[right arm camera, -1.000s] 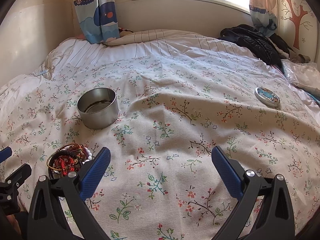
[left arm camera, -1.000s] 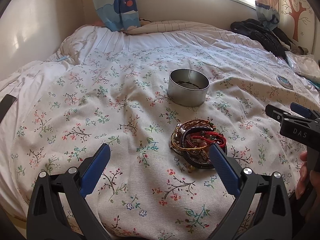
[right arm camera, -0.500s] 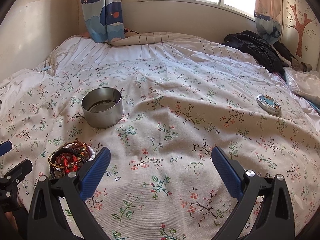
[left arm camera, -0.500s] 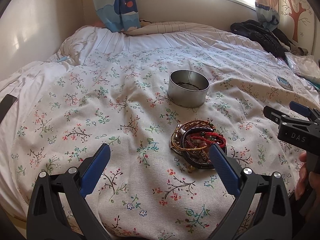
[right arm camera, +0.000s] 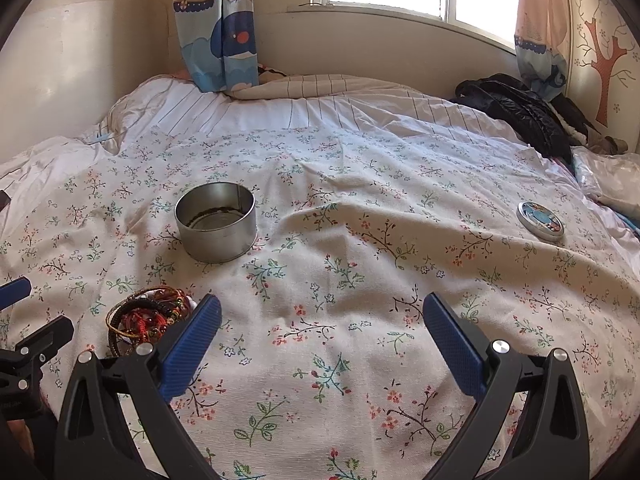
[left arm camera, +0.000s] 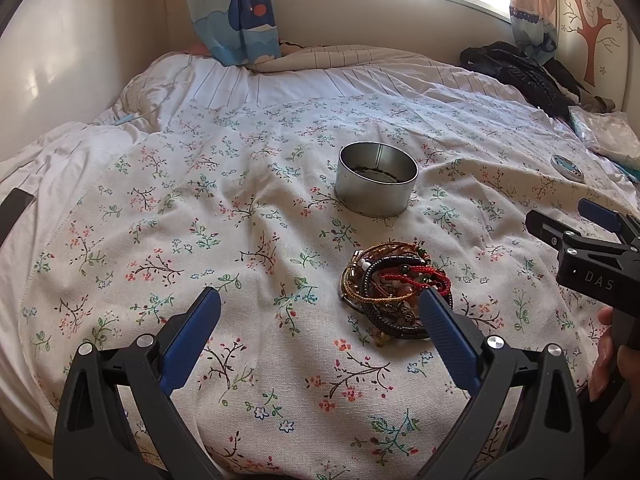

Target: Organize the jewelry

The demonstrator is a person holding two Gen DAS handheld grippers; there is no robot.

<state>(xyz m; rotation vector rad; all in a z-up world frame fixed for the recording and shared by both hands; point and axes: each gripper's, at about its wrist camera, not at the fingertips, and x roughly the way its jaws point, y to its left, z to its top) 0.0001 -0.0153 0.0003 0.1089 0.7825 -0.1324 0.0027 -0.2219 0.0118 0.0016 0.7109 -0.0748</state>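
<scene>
A tangled pile of bracelets (left arm camera: pixel 394 288), red, gold, black and beaded, lies on the floral bedspread. An open round metal tin (left arm camera: pixel 376 178) stands just beyond it. My left gripper (left arm camera: pixel 320 332) is open and empty; its right finger overlaps the near right side of the pile. My right gripper (right arm camera: pixel 320 340) is open and empty over bare bedspread; the bracelets (right arm camera: pixel 150 316) sit beside its left finger and the tin (right arm camera: pixel 216 226) is further back left. The tin's lid (right arm camera: pixel 540 220) lies far to the right.
The right gripper shows at the right edge of the left wrist view (left arm camera: pixel 592 248). A black jacket (right arm camera: pixel 516 116) and a plastic bag (right arm camera: pixel 612 180) lie at the bed's far right. A striped pillow (right arm camera: pixel 304 84) and curtains are by the window wall.
Both cameras have tilted slightly upward, so the tin and bracelets sit lower in view. Both grippers stay open and nothing has been picked up.
</scene>
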